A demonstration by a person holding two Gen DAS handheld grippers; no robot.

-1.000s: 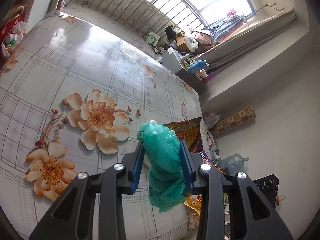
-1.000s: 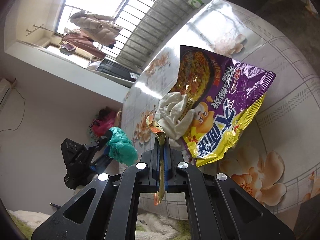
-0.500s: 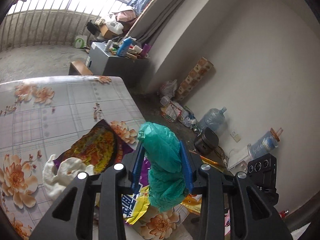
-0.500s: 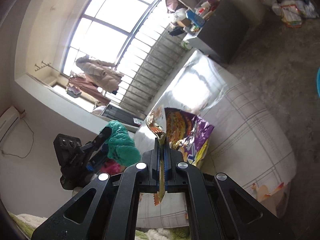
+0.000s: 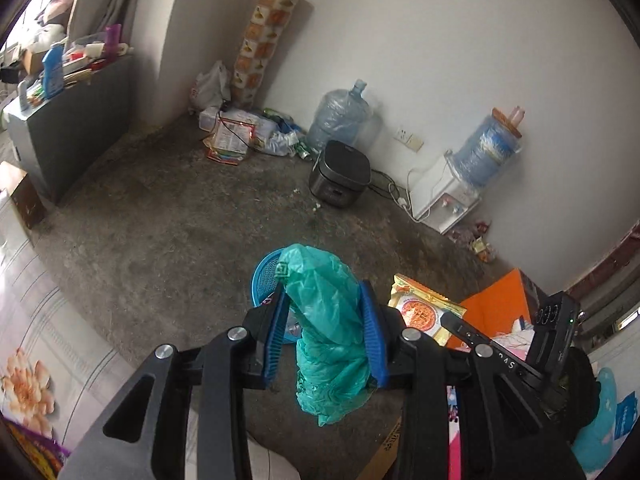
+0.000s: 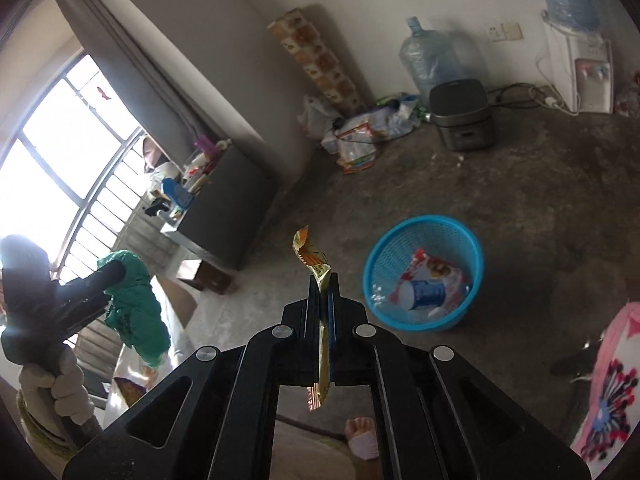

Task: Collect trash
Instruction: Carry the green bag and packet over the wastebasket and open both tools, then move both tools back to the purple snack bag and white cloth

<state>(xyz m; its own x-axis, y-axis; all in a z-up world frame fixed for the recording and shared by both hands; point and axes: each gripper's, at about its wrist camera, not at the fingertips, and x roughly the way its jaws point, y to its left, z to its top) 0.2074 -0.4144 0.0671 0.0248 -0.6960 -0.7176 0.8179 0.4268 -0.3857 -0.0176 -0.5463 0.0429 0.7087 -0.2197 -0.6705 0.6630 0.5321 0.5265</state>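
Trash is seen held in both grippers. In the left wrist view, a crumpled green bag (image 5: 328, 320) is clamped between the blue pads (image 5: 370, 332) of the left gripper (image 5: 323, 332), its loose end hanging below the fingers. Behind the bag, part of a blue basket (image 5: 266, 276) is seen on the concrete floor (image 5: 160, 232). Just right of the fingers a yellow wrapper (image 5: 424, 312) is seen, pinched by the right gripper (image 5: 448, 320), whose black body reaches in from the right edge. Against the far wall a rice cooker (image 5: 340, 178), a water jug (image 5: 340, 116) and a water dispenser (image 5: 448, 196) are lined up, and a flowered tablecloth (image 5: 28, 364) shows at the lower left.

In the right wrist view, the right gripper (image 6: 325, 300) is clenched tight on the thin yellow wrapper (image 6: 314, 258), which sticks up past the fingertips and hangs out below them. The basket (image 6: 424, 272) stands on the floor (image 6: 540, 200) just to the right of the fingers, with a red-and-white packet (image 6: 434, 284) lying inside. At the left edge the left gripper (image 6: 116, 276) is held up by a gloved hand (image 6: 60, 388), the green bag (image 6: 138, 304) gripped at its tip and dangling. The cooker (image 6: 464, 120) and jug (image 6: 430, 60) are seen by the wall.
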